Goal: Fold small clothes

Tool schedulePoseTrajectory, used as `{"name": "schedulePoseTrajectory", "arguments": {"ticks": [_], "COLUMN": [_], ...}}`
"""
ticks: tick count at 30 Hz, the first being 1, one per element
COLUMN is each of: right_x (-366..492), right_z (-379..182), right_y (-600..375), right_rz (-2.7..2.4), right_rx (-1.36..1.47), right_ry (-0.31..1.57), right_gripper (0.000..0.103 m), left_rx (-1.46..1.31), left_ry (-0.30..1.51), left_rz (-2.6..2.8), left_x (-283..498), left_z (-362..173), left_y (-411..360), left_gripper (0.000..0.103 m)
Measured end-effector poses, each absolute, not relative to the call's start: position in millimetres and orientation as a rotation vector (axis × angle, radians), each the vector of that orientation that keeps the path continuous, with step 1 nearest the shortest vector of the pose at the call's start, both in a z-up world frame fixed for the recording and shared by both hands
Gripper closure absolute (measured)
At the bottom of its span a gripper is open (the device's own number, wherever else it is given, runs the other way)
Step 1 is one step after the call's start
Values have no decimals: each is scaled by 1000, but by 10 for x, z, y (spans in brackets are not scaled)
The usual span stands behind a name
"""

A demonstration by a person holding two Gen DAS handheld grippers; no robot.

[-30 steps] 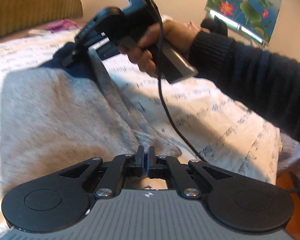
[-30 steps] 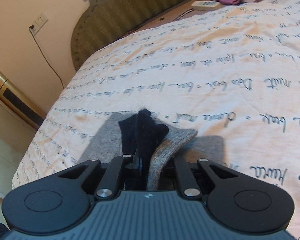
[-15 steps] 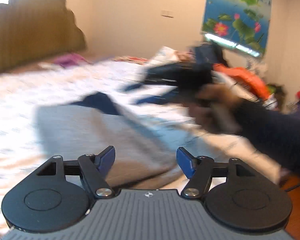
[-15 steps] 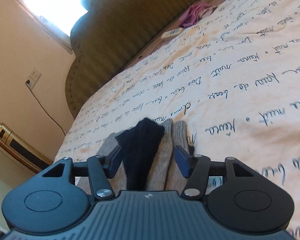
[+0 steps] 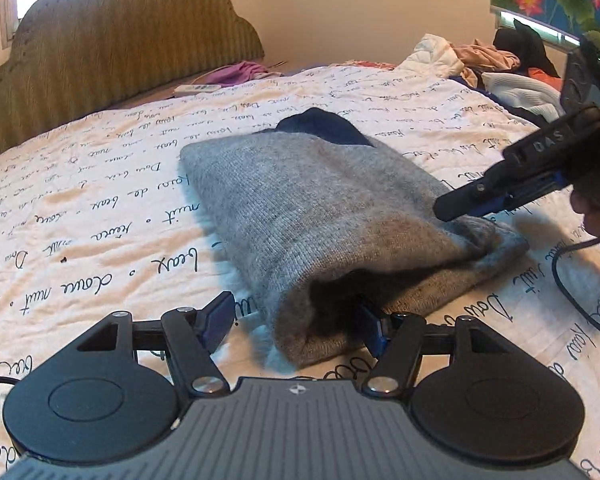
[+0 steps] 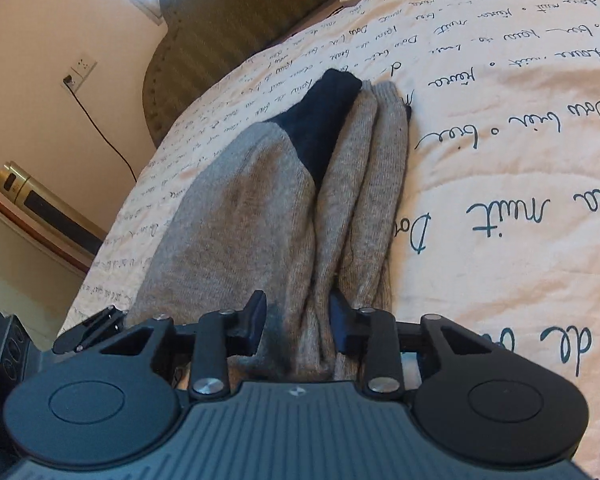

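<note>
We are between folds: the grey knit garment (image 5: pixel 320 208) lies doubled over on the bed (image 5: pixel 100 208), its dark blue end pointing to 12 o'clock in the left wrist view. Our left gripper (image 5: pixel 296 320) stands wide at the near hem with nothing clamped, while the right gripper (image 6: pixel 298 324), at 3 o'clock of the garment, has just been closing, its jaws half apart around a grey ridge without pinching it. Next, we judge, each gripper must catch an edge for another fold.
</note>
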State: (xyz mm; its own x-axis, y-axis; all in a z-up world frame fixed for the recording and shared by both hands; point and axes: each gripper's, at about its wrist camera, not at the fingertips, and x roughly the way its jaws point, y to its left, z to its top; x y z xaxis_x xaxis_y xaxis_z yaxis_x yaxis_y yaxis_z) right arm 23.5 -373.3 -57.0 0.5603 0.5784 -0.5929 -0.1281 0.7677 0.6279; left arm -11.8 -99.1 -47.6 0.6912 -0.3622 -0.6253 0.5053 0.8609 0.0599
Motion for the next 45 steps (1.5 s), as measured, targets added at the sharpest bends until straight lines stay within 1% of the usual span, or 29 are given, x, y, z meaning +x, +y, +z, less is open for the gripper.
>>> {"name": "schedulePoseTrajectory", "arguments": {"ticks": [3, 6, 8, 9, 10, 11, 14, 20, 26, 33, 40, 42, 44, 45], "right_x": [138, 171, 177, 185, 194, 197, 155, 42, 66, 5, 7, 38, 64, 75], "right_z": [-540, -616, -651, -641, -635, -641, -639, -553, -684, -517, -703, -694, -616, -556], "right_y": [-3733, -3654, -3613, -3608, -3619, -3643, -3684, -3840, -3816, -3816, -3830, -3867, -3967, -4030], "right_rz": [483, 483, 501, 502, 501, 503, 504, 469, 468, 494, 459, 459, 460, 457], "right_rx": [573, 534, 518, 513, 519, 537, 563, 590, 610, 602, 606, 642, 677, 690], "right_ry": [873, 930, 934, 935, 935, 933, 918, 879, 927, 875, 923, 912, 890, 858], "right_gripper": [70, 70, 72, 74, 88, 90, 93, 93, 93, 93, 93, 90, 85, 84], "left_rx": [214, 200, 197, 192, 187, 177, 164, 167, 168, 168, 158, 150, 163, 172], "left_ry": [673, 698, 703, 708, 712, 719, 733, 734, 735, 737, 753, 752, 727, 713], "left_rz": [-479, -469, -468, -467, -468, -468, -471, -473, -471, -467, -456, -456, -448, -440], "left_x": [-44, 2, 12, 20, 26, 37, 63, 62, 60, 66, 77, 72, 56, 48], "left_z": [-478, -508, -503, -504, -504, -504, -501, -512, -520, -515, -474, -416, -363, -349], "left_y": [-1011, -1017, -1018, -1013, -1005, -993, -974, -981, -984, -984, -945, -913, -886, -880], "left_gripper": [32, 31, 31, 31, 30, 31, 31, 31, 30, 30, 30, 32, 31, 31]}}
